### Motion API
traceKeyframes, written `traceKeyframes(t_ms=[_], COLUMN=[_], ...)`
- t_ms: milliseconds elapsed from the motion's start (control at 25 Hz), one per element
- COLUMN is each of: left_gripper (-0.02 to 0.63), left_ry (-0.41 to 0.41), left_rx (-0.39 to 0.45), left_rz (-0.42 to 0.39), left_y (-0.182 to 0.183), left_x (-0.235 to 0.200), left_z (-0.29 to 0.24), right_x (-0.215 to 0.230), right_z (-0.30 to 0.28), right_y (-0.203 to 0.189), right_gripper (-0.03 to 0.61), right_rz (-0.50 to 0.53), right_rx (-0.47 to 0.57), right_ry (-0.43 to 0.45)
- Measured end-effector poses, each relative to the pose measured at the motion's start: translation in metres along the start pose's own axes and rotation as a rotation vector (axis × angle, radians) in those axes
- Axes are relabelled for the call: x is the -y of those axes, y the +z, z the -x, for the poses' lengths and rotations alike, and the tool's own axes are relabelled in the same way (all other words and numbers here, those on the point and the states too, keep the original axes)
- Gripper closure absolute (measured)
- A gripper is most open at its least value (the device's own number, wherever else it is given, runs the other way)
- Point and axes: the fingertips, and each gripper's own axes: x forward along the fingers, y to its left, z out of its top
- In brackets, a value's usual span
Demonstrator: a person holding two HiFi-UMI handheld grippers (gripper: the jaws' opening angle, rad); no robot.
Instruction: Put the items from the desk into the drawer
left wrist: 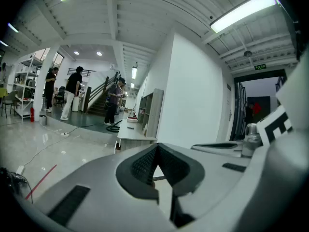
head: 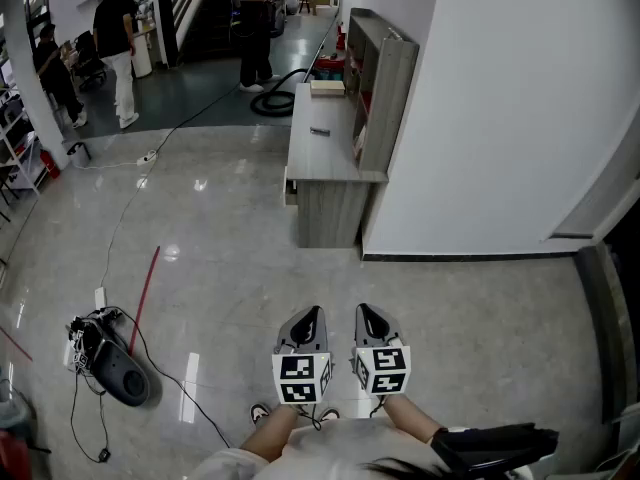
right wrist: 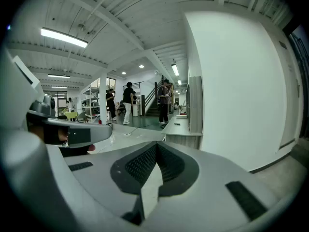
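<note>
A long grey desk [head: 310, 158] stands against the white wall, well ahead of me across the floor. On its top lie a small dark item [head: 320, 131] and, farther back, a flat box [head: 327, 87]. A drawer front [head: 288, 187] sticks out slightly at the desk's near left side. Both grippers hang side by side close to my body, far from the desk. My left gripper [head: 308, 318] is shut with nothing in it, and so is my right gripper [head: 368, 317]. In the gripper views the desk [left wrist: 130, 134] [right wrist: 181, 128] shows small in the distance.
A wooden shelf unit [head: 383, 78] rises along the desk's wall side. A black vacuum-like device with cables [head: 112, 365] lies on the floor at left, beside a red stick [head: 145, 286]. A black hose [head: 280, 96] coils past the desk. Several people [head: 118, 43] stand far back.
</note>
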Motion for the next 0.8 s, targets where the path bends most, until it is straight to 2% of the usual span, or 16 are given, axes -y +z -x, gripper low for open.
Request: traceKeyframes(t_ms=[520,800], left_gripper=[0.617,0.616], left_ry=[-0.015,-0.019], left_rx=[0.004,-0.008], left_rz=[-0.014,-0.046], left_y=[0.010,0.019], left_x=[-0.057,-0.139], left_z=[0.005,0.021], right_x=[-0.033,-0.098], right_z=[-0.030,-0.071], right_y=[0.006,-0.001], right_gripper=[0.580,0.580], right_rz=[-0.027,-0.052], right_rx=[0.010,-0.027], right_ry=[-0.062,-0.082])
